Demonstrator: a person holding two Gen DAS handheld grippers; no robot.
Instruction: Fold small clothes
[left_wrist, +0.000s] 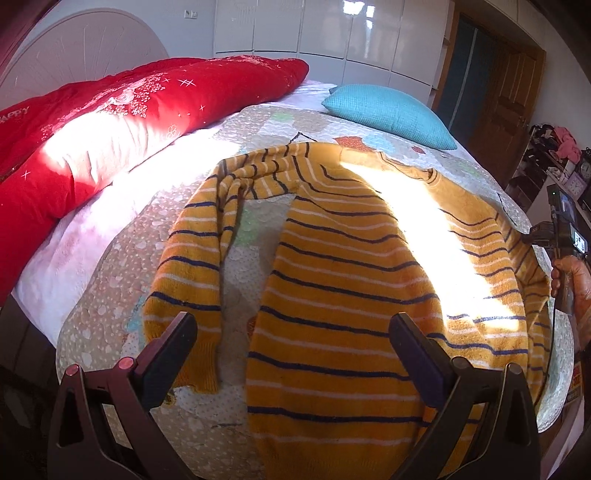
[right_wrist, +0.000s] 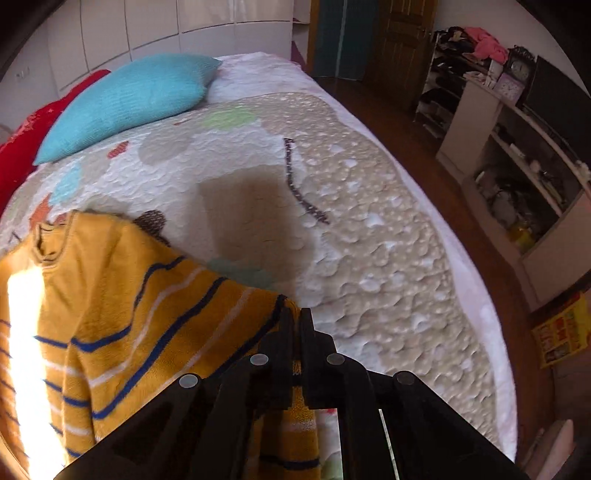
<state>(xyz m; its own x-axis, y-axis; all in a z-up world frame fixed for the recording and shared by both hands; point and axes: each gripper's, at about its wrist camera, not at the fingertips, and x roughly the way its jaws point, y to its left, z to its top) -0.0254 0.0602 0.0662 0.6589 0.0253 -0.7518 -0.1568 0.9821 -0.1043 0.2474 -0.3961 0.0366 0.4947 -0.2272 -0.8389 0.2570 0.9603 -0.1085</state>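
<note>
Sweater (left_wrist: 343, 280) sleeve could slip from the right gripper (right_wrist: 294, 317), pinched on its edge, while the left gripper (left_wrist: 293, 328) hovers spread wide.

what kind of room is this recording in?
Almost certainly a home bedroom. The striped sweater lies on a bed with a quilted bedspread, a teal pillow and a red duvet; glossy white wardrobe doors line the far wall.

Mustard sweater (left_wrist: 332, 280), navy-and-white stripes; turquoise pillow (left_wrist: 388, 110).
</note>
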